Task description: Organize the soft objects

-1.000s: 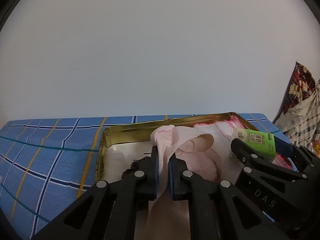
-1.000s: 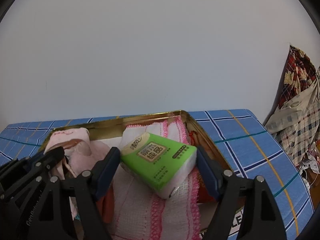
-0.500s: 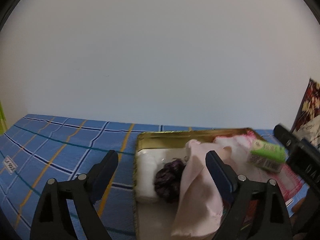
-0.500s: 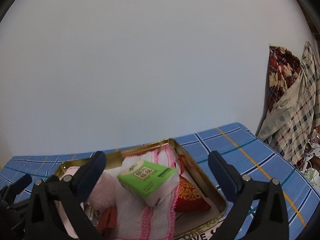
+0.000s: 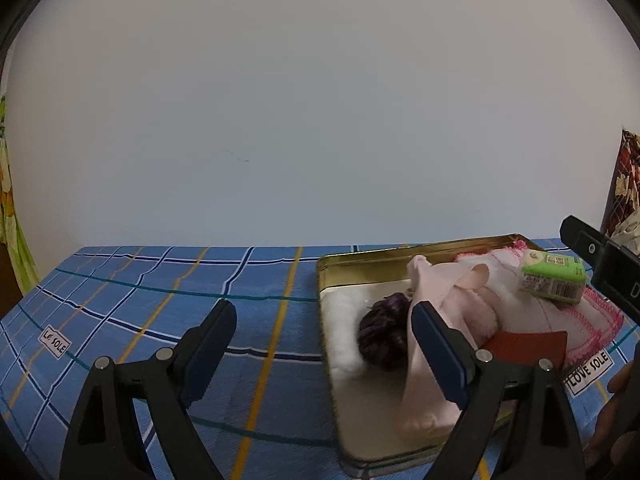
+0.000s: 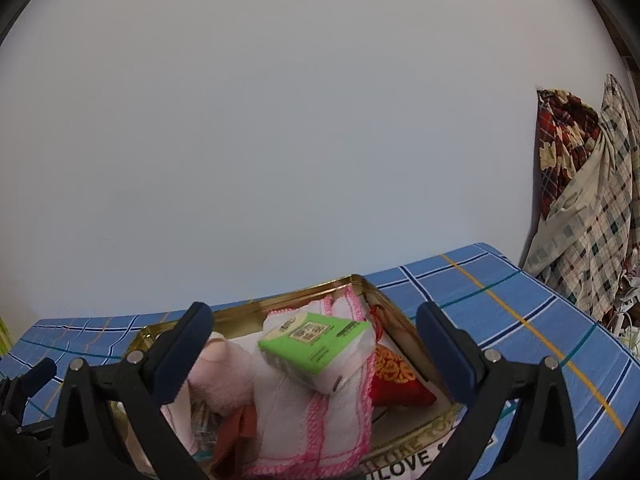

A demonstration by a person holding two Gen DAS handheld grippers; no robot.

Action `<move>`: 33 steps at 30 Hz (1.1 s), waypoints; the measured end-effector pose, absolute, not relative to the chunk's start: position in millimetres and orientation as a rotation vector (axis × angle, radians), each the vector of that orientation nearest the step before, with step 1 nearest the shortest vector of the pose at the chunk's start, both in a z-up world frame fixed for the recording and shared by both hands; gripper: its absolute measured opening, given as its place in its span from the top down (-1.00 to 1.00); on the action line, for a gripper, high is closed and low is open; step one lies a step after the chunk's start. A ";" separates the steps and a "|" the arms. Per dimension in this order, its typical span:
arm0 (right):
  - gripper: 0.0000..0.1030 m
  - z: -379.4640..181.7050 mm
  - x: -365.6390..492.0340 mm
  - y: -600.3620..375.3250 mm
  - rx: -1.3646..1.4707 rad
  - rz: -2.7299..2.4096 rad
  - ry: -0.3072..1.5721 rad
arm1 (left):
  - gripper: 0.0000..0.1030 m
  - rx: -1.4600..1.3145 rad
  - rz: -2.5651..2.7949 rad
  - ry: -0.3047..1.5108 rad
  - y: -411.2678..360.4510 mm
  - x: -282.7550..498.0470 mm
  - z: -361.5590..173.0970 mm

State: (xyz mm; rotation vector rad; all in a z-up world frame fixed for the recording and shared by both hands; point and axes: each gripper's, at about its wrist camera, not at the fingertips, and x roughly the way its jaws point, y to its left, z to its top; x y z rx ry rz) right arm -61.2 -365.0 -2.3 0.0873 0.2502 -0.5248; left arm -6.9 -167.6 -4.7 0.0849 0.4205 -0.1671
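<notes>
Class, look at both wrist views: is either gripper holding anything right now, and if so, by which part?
Nothing is held. The left gripper and the right gripper both stand open; the pink cloth and the green tissue pack lie free in the gold tin.

Readable stuff is pretty thin here. The blue plaid tablecloth has little white tags printed "LOVE SOLE": one by the tin's near right corner, another over by the table's left edge that only reads "L... SOLE". The gold tin's front wall shows "...LOVE S...", the rest cut off. The green tissue pack has print and a barcode, too small to read.
</notes>
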 end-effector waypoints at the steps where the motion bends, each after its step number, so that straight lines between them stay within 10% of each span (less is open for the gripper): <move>1: -1.00 -3.1 -61.8 -363.3 0.093 -0.521 0.253 | -0.77 0.079 -0.167 0.419 -164.8 -8.1 -5.1; 33: -1.00 -8.4 -118.0 -288.3 -0.053 -0.605 0.121 | -0.87 0.052 -0.188 0.370 -117.4 -40.1 -1.8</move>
